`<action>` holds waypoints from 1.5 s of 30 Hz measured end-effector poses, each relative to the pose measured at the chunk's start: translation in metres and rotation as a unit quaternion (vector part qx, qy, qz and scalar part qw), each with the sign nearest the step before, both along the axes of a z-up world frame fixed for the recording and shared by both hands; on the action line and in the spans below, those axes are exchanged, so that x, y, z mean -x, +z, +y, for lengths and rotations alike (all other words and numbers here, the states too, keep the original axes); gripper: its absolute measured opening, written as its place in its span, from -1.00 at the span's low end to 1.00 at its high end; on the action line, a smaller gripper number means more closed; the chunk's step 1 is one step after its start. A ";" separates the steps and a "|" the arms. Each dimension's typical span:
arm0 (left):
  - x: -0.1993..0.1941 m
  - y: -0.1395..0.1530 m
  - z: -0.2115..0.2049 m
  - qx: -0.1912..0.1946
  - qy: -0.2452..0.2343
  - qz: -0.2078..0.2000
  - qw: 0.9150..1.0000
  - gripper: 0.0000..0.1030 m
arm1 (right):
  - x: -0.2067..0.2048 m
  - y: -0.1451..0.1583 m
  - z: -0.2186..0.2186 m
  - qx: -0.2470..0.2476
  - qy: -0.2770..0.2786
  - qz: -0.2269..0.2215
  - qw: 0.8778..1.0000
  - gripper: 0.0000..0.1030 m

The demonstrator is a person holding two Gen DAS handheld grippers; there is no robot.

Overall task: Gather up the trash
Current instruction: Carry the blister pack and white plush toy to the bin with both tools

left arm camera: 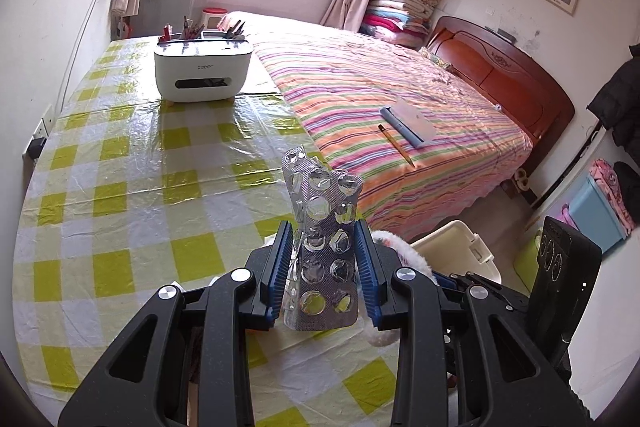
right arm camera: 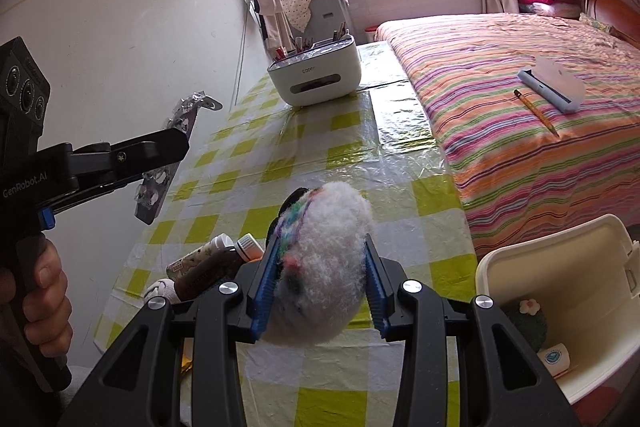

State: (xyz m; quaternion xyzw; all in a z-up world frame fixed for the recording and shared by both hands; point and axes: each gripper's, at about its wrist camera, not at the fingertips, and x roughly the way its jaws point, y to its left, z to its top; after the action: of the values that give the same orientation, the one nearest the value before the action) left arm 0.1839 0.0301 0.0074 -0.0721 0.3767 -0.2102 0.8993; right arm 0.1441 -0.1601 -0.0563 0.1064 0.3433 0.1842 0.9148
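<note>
My left tongs (left arm camera: pixel 322 259) pinch a crinkled silver blister pack (left arm camera: pixel 323 227), its long axis running straight out past the pads, above the glossy yellow-checked table (left arm camera: pixel 120 155). My right tongs (right arm camera: pixel 320 267) squeeze a fluffy white ball (right arm camera: pixel 326 259) with coloured flecks over that table's near edge. The cream bin (right arm camera: pixel 560 267) stands just beside the table; two bottles (right arm camera: pixel 212 263) lie under the pack.

Crumpled silver foil blister pack (left arm camera: pixel 322 247), pockets popped empty, stands upright above the checked table. White fluffy ball with coloured flecks (right arm camera: pixel 324 263) hangs beside cream plastic bin (right arm camera: pixel 560 267).
</note>
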 end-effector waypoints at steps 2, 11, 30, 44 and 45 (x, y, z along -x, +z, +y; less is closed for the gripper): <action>0.001 0.000 -0.008 -0.002 -0.007 -0.001 1.000 -0.40 | 0.002 -0.002 -0.006 0.011 -0.020 0.004 1.000 -0.26; 0.001 0.000 -0.046 0.002 -0.036 0.001 0.999 -0.40 | 0.010 -0.010 -0.052 -0.001 -0.091 0.008 0.996 -0.26; 0.006 -0.008 -0.143 0.008 -0.111 0.014 0.994 -0.40 | 0.030 -0.014 -0.132 -0.029 -0.229 -0.005 0.973 -0.26; 0.003 -0.023 -0.173 -0.008 -0.133 0.020 0.991 -0.40 | 0.046 -0.016 -0.169 -0.042 -0.295 -0.017 0.954 -0.26; 0.002 -0.024 -0.173 -0.008 -0.134 0.021 0.991 -0.40 | 0.046 -0.016 -0.170 -0.040 -0.298 -0.018 0.954 -0.26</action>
State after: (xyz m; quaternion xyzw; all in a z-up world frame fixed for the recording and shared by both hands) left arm 0.1815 -0.1432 -0.0169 -0.0181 0.4036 -0.3243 0.8553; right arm 0.0982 -0.3302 -0.0719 0.2366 0.2723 -0.0812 0.9291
